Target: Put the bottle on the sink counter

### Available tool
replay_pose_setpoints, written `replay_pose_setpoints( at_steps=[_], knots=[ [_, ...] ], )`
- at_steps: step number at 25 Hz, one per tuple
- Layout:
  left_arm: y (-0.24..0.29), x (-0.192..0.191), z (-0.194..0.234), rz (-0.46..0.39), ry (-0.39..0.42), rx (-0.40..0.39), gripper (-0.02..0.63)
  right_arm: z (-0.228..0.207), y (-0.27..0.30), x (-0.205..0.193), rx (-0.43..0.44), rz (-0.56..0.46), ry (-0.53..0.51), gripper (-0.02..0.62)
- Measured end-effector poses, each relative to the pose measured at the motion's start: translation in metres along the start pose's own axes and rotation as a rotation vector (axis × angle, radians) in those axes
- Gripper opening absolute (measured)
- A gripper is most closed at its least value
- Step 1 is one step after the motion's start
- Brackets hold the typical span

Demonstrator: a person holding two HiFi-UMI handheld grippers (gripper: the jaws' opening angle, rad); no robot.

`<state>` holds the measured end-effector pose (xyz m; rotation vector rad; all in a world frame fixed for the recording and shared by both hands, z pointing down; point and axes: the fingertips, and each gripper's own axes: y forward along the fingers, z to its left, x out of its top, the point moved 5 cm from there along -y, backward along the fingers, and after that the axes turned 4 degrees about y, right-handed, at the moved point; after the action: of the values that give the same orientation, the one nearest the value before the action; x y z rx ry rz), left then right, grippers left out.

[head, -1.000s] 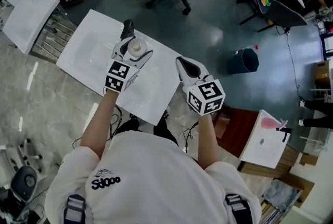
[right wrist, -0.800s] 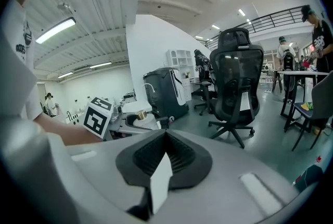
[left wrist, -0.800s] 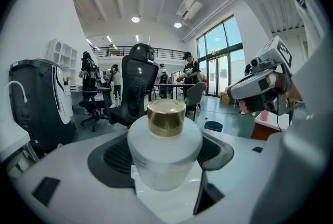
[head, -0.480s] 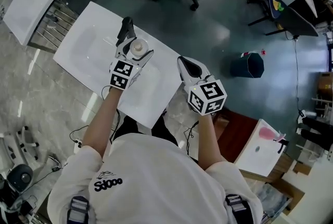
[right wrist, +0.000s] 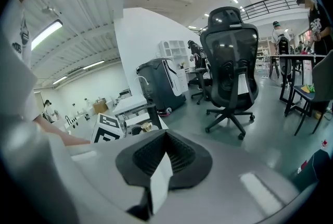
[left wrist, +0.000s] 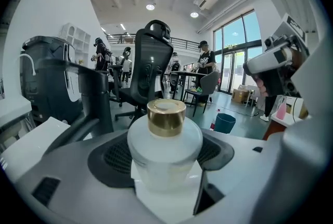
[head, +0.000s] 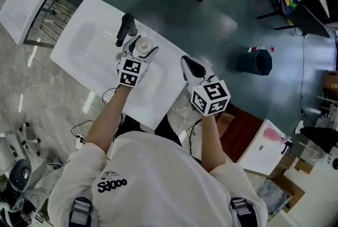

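at the middle of the head view, the left gripper (head: 140,47) is clamped on the bottle (left wrist: 165,147), which stands upright with its gold cap (left wrist: 166,116) on top, over the white counter (head: 90,46) just beside the black tap (head: 125,28). right of centre, the right gripper (head: 188,64) has its jaws together on nothing, near the counter's right corner.

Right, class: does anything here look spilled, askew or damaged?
Nothing stands out: the frosted white gold-capped bottle sits upright in the left gripper over the white sink counter; the right gripper is shut, empty.
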<state>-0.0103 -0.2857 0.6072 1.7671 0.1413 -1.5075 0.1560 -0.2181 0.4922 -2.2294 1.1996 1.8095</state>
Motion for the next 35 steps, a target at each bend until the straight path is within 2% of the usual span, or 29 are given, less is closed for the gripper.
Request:
replay_pose_setpoints(
  at_steps=[8,23,31,35],
  knots=[
    [0.025,-0.023,0.002,0.032,-0.02,0.007,0.341,-0.006,0.008,-0.011,-0.013,0.031,0.031,0.009],
    [0.047,-0.033,0.001,0.05,-0.033,0.031,0.341,-0.017,0.006,-0.032,-0.028,0.088,0.047,0.009],
    [0.052,-0.032,0.003,0.018,0.028,0.054,0.342,-0.02,0.009,-0.038,-0.03,0.103,0.05,0.008],
    [0.054,-0.031,0.002,0.01,0.034,0.035,0.342,-0.021,0.008,-0.04,-0.031,0.109,0.05,0.009]
  ],
)
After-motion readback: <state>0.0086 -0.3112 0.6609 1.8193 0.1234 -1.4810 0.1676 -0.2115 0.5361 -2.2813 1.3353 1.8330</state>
